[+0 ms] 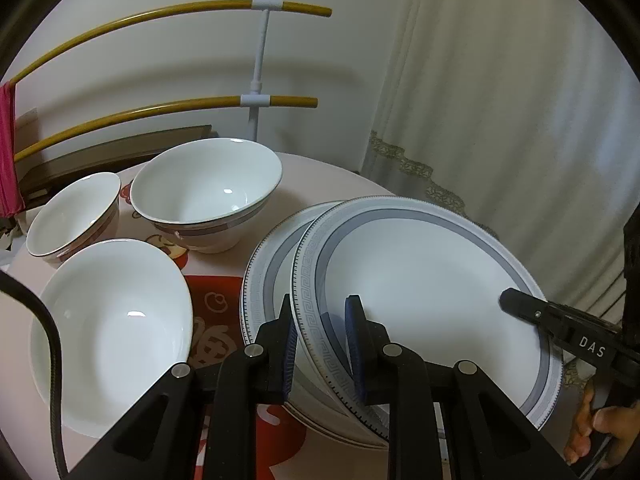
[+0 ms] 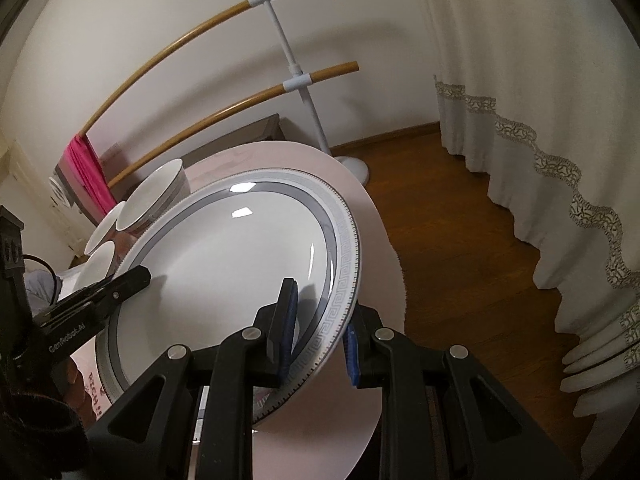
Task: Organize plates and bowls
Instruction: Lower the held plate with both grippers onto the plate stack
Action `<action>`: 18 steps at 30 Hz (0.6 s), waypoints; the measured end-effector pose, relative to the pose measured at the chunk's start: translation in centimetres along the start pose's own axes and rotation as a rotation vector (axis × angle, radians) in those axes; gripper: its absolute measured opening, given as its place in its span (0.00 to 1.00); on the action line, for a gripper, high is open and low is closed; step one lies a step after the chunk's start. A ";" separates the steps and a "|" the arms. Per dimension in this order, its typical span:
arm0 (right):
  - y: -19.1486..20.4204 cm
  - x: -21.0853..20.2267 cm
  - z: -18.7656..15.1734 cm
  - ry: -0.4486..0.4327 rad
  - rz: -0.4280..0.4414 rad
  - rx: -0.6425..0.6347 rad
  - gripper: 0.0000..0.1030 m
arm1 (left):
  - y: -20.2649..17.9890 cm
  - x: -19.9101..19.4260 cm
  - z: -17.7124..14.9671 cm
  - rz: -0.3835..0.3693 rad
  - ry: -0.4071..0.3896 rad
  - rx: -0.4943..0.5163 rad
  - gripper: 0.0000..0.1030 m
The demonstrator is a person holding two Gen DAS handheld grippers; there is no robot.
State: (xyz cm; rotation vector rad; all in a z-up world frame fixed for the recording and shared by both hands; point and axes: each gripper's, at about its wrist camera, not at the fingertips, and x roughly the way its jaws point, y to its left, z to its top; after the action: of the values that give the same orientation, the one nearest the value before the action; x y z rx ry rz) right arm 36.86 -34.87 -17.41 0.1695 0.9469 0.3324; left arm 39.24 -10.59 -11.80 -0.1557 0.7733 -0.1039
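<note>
1. The round table under a pale pink cloth with red cartoon print point(image 1: 312, 184) fills the lower half of the left wrist view; in the right wrist view its curved edge runs down the centre of the frame, over dark wood flooring.
2. The glossy white porcelain plate with a grey band and Greek-key rim point(image 1: 432, 280) sits centre-right in the left wrist view, tilted, overlapping a second plate of the same pattern point(image 1: 264, 264) just to its left.
3. Three smooth white ceramic bowls occupy the left of that view: a plain wide bowl point(image 1: 112, 320) at lower left, a tall bowl with a brown-grey band point(image 1: 208, 188) at centre, and a smaller banded bowl point(image 1: 72, 216) at far left.
4. The left gripper point(image 1: 320, 320), black with blue ribbed pads, reaches in from the bottom edge, its jaws straddling the plate's near-left rim, one inside and one outside.
5. The right gripper point(image 2: 320, 320) enters from the bottom of the right wrist view, its jaws closed on the plate's right rim; a bare hand point(image 1: 592, 432) shows at the lower right of the left wrist view.
</note>
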 end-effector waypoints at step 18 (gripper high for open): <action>1.6 1.5 0.8 0.050 -0.072 0.031 0.24 | 0.1 -0.8 -0.7 0.034 0.016 -0.021 0.19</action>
State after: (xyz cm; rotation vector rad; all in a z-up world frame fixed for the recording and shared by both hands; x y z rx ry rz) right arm 38.04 -32.85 -17.65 0.1559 1.0059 0.2571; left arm 38.21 -10.42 -11.77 -0.1616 0.7927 -0.0648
